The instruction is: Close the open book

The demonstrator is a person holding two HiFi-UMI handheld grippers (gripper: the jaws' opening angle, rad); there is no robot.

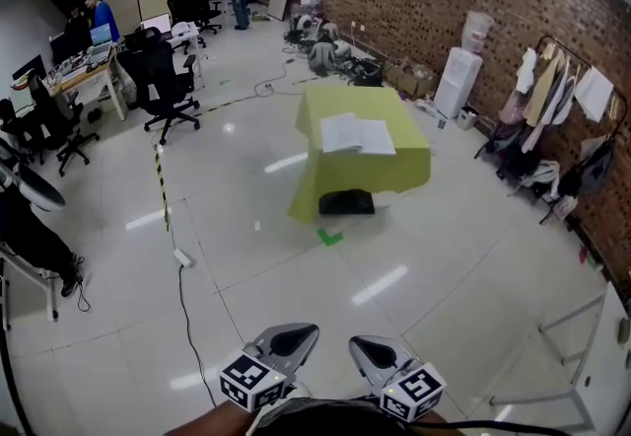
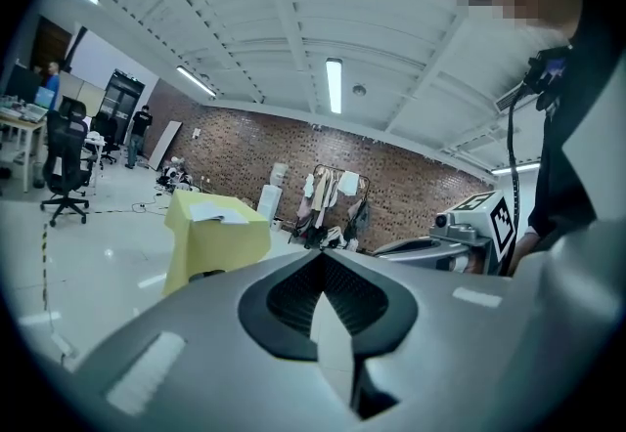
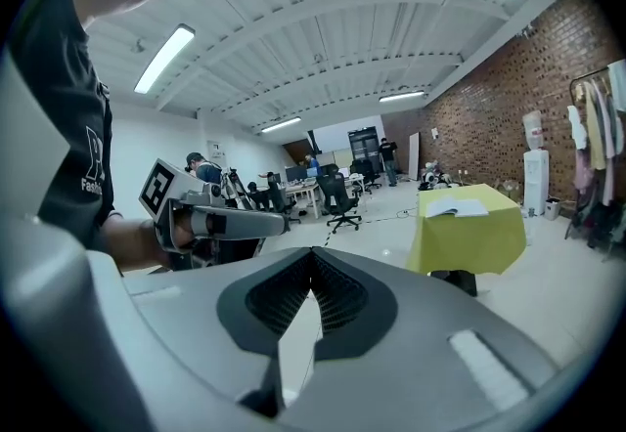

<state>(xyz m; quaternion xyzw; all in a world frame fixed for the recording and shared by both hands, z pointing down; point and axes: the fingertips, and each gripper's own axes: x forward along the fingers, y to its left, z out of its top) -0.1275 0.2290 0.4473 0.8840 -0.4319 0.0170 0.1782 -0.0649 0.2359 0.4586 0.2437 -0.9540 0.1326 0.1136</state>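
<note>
The book [image 1: 357, 134] lies, apparently open, on the yellow-draped bench [image 1: 406, 168], well apart from the left gripper [image 1: 299, 333] and right gripper [image 1: 361, 345], whose fingers are pressed together, empty.

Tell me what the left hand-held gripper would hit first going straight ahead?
Nothing near: the left hand-held gripper faces glossy white floor. Farther on, probably the metal clothes rack, passing right of the yellow-draped table; depth is unclear.

The open book [image 1: 357, 134] shows too small for its print to be read.
</note>
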